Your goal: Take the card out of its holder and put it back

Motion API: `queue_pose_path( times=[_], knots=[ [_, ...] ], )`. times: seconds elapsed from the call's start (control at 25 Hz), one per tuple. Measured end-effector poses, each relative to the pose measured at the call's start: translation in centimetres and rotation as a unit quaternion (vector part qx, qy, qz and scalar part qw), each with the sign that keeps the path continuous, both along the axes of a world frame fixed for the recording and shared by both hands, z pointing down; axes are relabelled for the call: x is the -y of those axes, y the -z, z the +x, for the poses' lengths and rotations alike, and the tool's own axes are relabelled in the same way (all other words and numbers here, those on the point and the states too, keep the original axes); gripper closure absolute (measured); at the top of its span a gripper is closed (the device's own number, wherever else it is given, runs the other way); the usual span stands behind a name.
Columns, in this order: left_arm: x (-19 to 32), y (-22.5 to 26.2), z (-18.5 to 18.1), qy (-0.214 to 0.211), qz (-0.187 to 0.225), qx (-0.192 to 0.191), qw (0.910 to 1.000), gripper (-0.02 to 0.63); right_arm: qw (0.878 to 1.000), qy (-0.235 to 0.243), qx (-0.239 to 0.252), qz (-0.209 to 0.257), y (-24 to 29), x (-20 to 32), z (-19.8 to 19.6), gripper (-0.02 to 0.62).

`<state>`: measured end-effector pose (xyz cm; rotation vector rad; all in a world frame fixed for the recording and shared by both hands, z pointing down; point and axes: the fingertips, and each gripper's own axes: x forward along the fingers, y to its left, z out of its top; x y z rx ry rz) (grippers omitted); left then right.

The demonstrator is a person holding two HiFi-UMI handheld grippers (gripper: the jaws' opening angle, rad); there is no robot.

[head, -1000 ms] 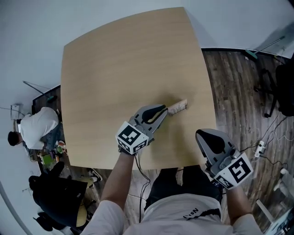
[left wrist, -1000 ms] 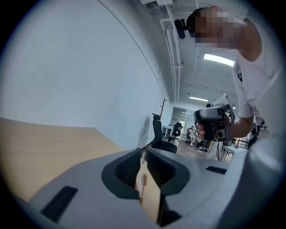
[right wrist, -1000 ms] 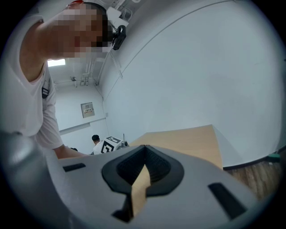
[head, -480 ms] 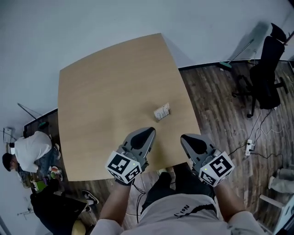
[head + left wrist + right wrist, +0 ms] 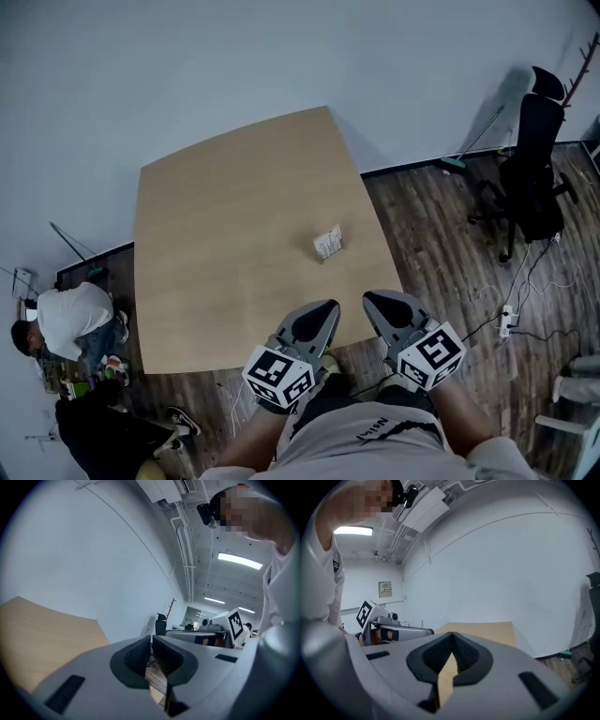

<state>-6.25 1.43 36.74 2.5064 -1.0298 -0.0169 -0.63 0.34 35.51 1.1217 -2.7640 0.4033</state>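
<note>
Left gripper (image 5: 322,315) and right gripper (image 5: 379,302) at lower centre by the desk's (image 5: 216,234) near edge, fingers of both together and empty, card holder (image 5: 328,243) on the desk mid-frame, well apart from both, chair (image 5: 530,159) upper right.

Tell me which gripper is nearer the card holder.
Left, narrowly. The left gripper sits almost straight back from the card holder; the right gripper is also back but off to its right.

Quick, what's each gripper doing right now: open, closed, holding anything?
Left gripper: closed, holding nothing.
Right gripper: closed, holding nothing.
</note>
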Motion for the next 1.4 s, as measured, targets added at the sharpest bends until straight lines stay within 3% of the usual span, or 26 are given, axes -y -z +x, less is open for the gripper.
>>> queue_pose_path(
  times=[0.32, 0.84, 1.4],
  knots=[
    [-3.2, 1.9, 4.1, 0.063, 0.011, 0.008, 0.9979, 0.581, 0.999, 0.045, 0.007, 0.019, 1.9, -3.5, 3.0, 0.581],
    [-14.0, 3.6, 12.8, 0.162, 0.029, 0.025, 0.9860, 0.581, 0.991, 0.127, 0.022, 0.037, 2.5, -13.2, 10.5, 0.583],
    [-18.0, 5.0, 15.3, 0.192, 0.045, 0.040, 0.9795, 0.581, 0.989, 0.137, 0.031, 0.055, 3.9, -17.4, 13.5, 0.583]
  ],
)
